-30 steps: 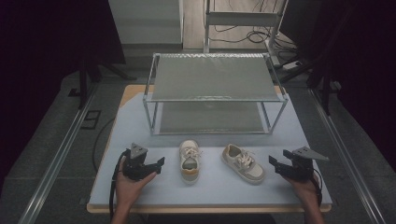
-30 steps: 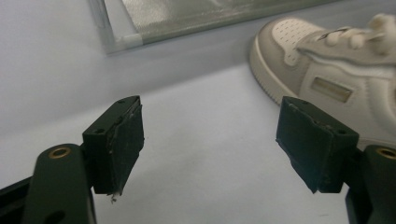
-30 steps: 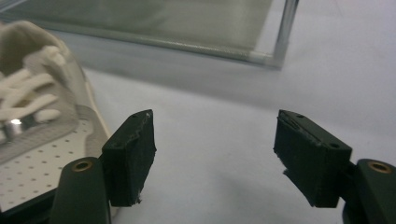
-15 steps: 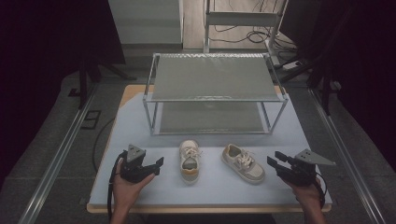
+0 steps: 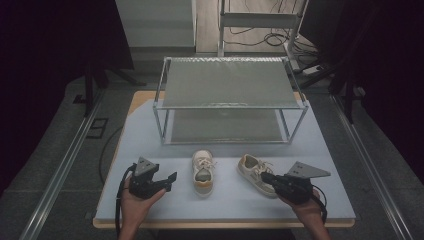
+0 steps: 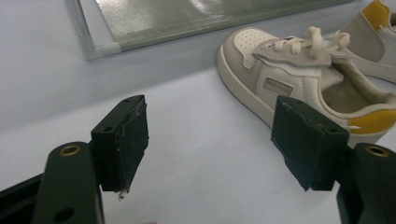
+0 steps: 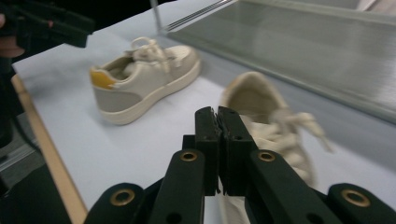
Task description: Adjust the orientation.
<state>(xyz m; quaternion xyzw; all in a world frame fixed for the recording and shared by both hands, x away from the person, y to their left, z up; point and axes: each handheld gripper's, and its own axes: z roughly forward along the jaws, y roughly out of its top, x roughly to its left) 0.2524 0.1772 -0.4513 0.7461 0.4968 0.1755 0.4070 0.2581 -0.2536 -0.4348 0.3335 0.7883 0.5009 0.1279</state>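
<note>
- Right gripper (image 5: 265, 177), jaws pressed together and holding nothing, is pointing at the right shoe (image 5: 256, 173), heel just ahead, long axis running diagonally away.
- Left gripper (image 5: 169, 181) is waiting wide open, empty, left shoe (image 5: 202, 171) just beside it.

2 shoes: left shoe (image 5: 202, 171), right shoe (image 5: 256, 172); 1 rack (image 5: 227, 80) w/ 2 shelves; 2 grippers: left gripper (image 5: 167, 182), right gripper (image 5: 266, 177).

right shoe (image 7: 271, 126) — blurred, heel behind tongs | left shoe (image 6: 303, 88) — heel cropped
</note>
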